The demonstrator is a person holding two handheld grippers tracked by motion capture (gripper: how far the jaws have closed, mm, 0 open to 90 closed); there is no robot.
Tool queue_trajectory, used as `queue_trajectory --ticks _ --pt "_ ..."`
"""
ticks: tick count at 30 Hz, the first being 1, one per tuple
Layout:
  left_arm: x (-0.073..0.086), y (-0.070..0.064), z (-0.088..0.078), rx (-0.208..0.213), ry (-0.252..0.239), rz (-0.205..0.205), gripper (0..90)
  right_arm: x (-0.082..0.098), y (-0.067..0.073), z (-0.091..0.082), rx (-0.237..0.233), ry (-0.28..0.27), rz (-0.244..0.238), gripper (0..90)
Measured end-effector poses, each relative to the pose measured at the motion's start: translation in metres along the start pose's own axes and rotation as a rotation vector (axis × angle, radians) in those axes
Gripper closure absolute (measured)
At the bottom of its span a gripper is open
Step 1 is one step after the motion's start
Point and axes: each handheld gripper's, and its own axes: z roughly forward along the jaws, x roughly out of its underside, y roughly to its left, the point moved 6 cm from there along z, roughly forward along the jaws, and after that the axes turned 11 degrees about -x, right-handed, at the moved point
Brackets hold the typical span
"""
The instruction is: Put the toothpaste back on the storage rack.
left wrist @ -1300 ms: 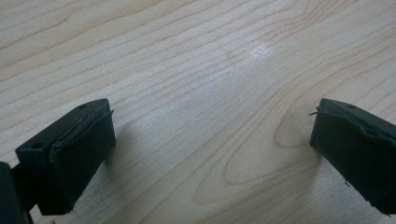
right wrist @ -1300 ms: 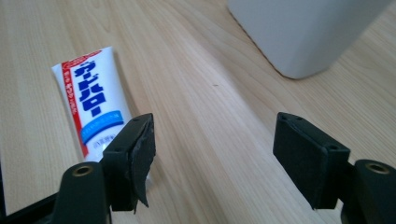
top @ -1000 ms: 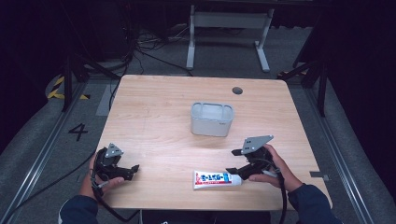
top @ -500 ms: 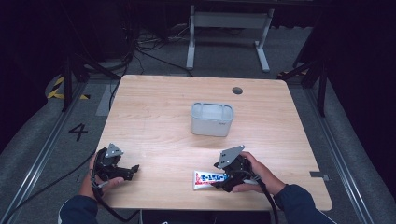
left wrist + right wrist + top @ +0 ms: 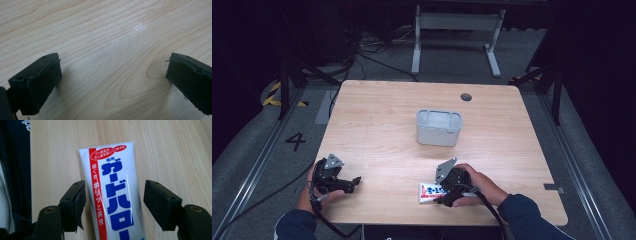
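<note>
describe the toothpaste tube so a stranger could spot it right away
Start at the light wooden table and look to its near edge, in front of the grey plastic bin. The flat white toothpaste tube lies there between the right tongs, the only thing bearing blue and red lettering.

A grey two-compartment bin (image 5: pixel 438 128) stands upright on the wooden tabletop (image 5: pixel 377 125), well beyond the fingers and apart from them. A small round grommet (image 5: pixel 466 96) sits farther off, near the tabletop's far edge.
</note>
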Motion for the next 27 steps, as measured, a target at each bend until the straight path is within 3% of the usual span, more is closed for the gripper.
queue_trajectory --ticks 6,14,27 --pt "0.000 0.000 0.000 0.000 0.000 0.000 0.5 0.003 0.000 0.008 0.003 0.086 -0.007 36.4" --pt "0.000 0.000 0.000 0.000 0.000 0.000 0.5 0.003 -0.002 0.007 -0.022 0.090 0.007 41.5" --pt "0.000 0.000 0.000 0.001 0.000 0.002 0.4 -0.009 -0.002 0.011 -0.043 0.220 -0.007 40.4"
